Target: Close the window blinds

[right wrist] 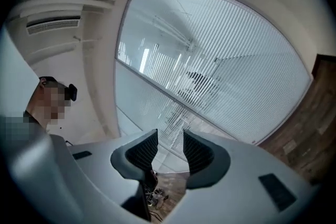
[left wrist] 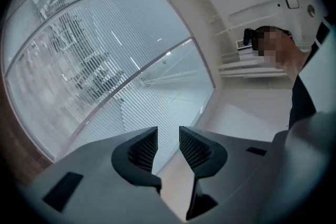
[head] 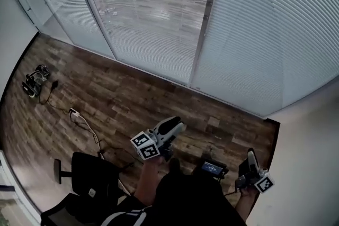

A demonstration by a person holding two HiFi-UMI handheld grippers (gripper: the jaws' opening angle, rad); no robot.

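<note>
- Wood-plank floor [head: 132,92] runs up to a glass wall hung with white window blinds [head: 159,18], which cover the panes from the top of the head view down to the floor line.
- Slats on the middle panes stand partly open, with shapes beyond the glass showing through; the broad panel at the right [head: 265,34] reads as more solid white.
- The left gripper [head: 177,125] is held out in front of the person, well short of the blinds and touching nothing. In its own view the jaws stand a narrow gap apart with nothing between them, only blinds [left wrist: 105,60] and pale wall behind.
- The right gripper [head: 251,157] sits low at the person's right side, near a white wall [head: 312,166]. Its jaws, too, are slightly parted and empty, framing the blinds [right wrist: 220,60] and a strip of floor.
- A black chair [head: 90,177] stands at lower left, with a white cable [head: 85,124] trailing across the boards nearby.
- A small device [head: 34,82] lies by the far left wall, well apart from both grippers.
</note>
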